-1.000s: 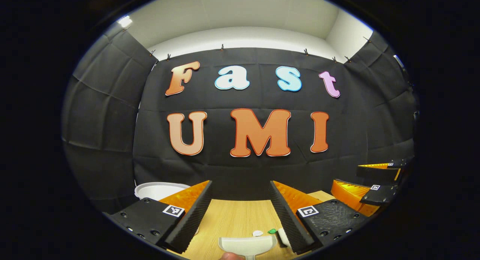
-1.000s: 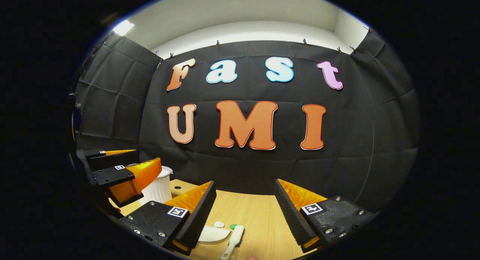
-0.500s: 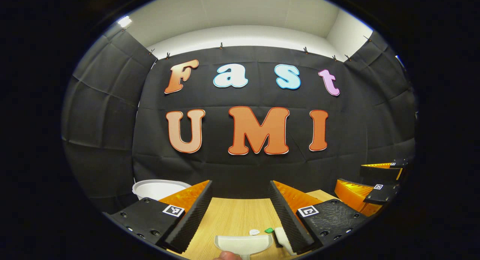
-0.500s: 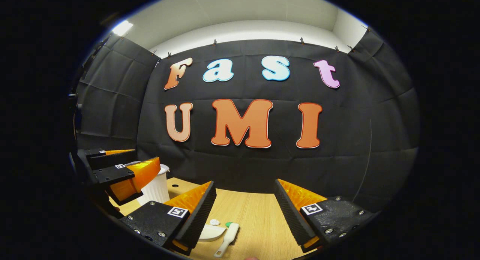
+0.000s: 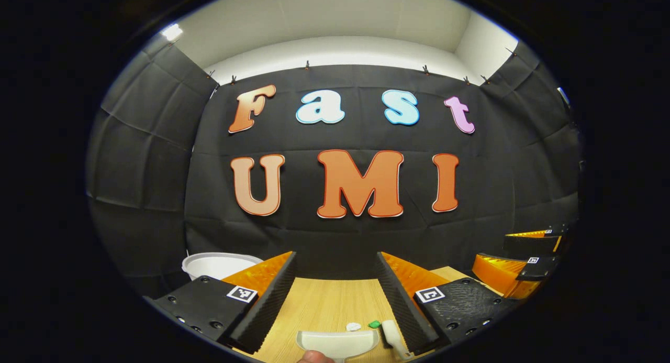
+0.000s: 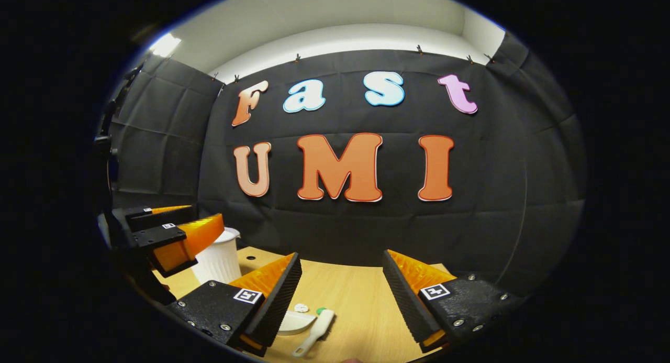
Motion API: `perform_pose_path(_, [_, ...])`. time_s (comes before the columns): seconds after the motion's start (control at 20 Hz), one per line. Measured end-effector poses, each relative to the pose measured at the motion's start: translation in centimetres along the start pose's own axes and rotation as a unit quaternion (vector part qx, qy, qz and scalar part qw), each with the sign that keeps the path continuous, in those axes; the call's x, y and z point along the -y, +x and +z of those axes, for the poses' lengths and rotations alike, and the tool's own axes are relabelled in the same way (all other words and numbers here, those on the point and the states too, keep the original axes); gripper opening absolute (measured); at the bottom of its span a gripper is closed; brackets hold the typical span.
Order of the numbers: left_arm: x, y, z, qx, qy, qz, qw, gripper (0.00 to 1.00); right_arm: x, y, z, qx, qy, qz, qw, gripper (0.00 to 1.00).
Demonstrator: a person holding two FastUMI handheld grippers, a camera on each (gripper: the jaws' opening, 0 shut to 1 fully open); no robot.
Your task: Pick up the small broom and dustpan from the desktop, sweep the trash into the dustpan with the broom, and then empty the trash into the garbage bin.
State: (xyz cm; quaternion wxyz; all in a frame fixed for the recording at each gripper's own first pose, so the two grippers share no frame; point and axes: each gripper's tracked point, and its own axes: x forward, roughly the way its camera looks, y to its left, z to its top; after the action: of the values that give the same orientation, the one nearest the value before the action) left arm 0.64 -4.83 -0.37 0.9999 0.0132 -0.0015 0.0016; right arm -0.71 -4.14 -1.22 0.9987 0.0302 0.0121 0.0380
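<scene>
Wooden desktop (image 6: pixel 366 310): dustpan (image 5: pixel 337 341), broom (image 6: pixel 314 331), white bin (image 6: pixel 217 258) behind.

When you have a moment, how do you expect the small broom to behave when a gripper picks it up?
The broom looks like thin plastic, so probably light and stiff. Its slim handle may twist between the jaws if gripped off-centre. Lying flat on the desk, it seems unlikely to roll.

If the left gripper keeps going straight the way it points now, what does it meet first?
Probably nothing on the desk. The open left gripper points level over the wooden desktop, above the white plastic dustpan, so the black cloth wall likely comes first; depth is unclear.
</scene>
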Motion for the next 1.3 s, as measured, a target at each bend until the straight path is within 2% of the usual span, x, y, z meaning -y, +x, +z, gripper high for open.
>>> perform_pose_path(0.2, [-0.6, 0.2, -0.9, -0.011, -0.001, 0.006, 1.0, 0.94, -0.6, 1.4, -1.3, -0.019, -0.006, 0.007, 1.0, 0.94])
perform_pose_path(0.4, [-1.9, 3.0, -1.2, -0.001, -0.009, -0.007, 1.0, 0.95, -1.0, 3.6, -1.6, -0.018, -0.025, -0.016, 0.999, 0.94])
perform_pose_path(0.55, [-3.7, 5.2, -0.7, 0.013, -0.013, -0.004, 1.0, 0.94, -1.1, 5.0, -0.2, 0.001, -0.038, -0.036, 0.999, 0.94])
perform_pose_path(0.8, [-4.1, 7.3, -3.0, -0.011, -0.017, -0.01, 1.0, 0.94, -0.7, 6.5, -1.1, -0.012, -0.048, -0.065, 0.997, 0.94])
perform_pose_path(1.1, [-3.1, 7.5, -7.9, -0.087, -0.022, -0.029, 0.996, 0.94, -0.3, 7.4, -6.3, -0.09, -0.035, -0.082, 0.992, 0.94])
perform_pose_path(1.3, [-1.9, 6.5, -13.6, -0.185, -0.033, -0.043, 0.981, 0.94, -0.9, 7.3, -12.4, -0.185, -0.012, -0.07, 0.98, 0.94])
